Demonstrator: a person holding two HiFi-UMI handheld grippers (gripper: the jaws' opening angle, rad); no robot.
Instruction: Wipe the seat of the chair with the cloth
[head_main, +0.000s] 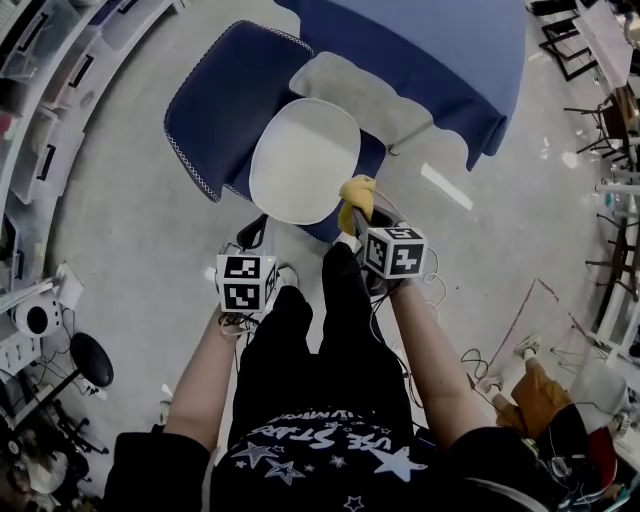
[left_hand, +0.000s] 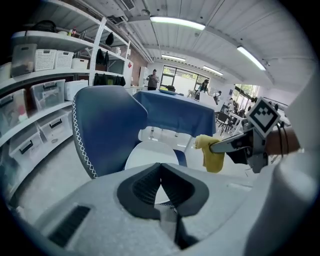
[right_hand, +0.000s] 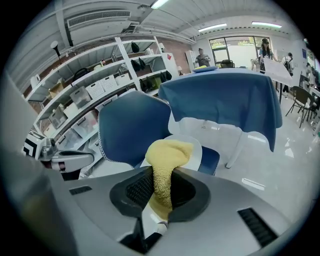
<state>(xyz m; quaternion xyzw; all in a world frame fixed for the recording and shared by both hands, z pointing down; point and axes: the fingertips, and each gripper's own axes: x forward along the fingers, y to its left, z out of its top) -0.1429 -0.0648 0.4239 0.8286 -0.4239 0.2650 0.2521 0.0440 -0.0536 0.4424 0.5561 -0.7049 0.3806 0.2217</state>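
Observation:
The chair has a round white seat (head_main: 305, 160) and a dark blue backrest (head_main: 225, 100) with white stitching. My right gripper (head_main: 352, 212) hovers at the seat's near right edge, shut on a yellow cloth (head_main: 356, 192). In the right gripper view the cloth (right_hand: 165, 160) bunches up between the jaws above the seat (right_hand: 198, 146). My left gripper (head_main: 254, 234) is at the seat's near left edge, shut and empty. In the left gripper view its jaws meet (left_hand: 160, 176) before the seat (left_hand: 152, 152), with the cloth (left_hand: 212, 154) hanging at the right.
A table under a blue cover (head_main: 420, 60) stands just behind the chair, with a second white chair (head_main: 360, 95) tucked under it. Shelves with storage bins (head_main: 40, 90) line the left. Cables (head_main: 480, 365) lie on the floor at the right. The person's legs (head_main: 320, 330) are below.

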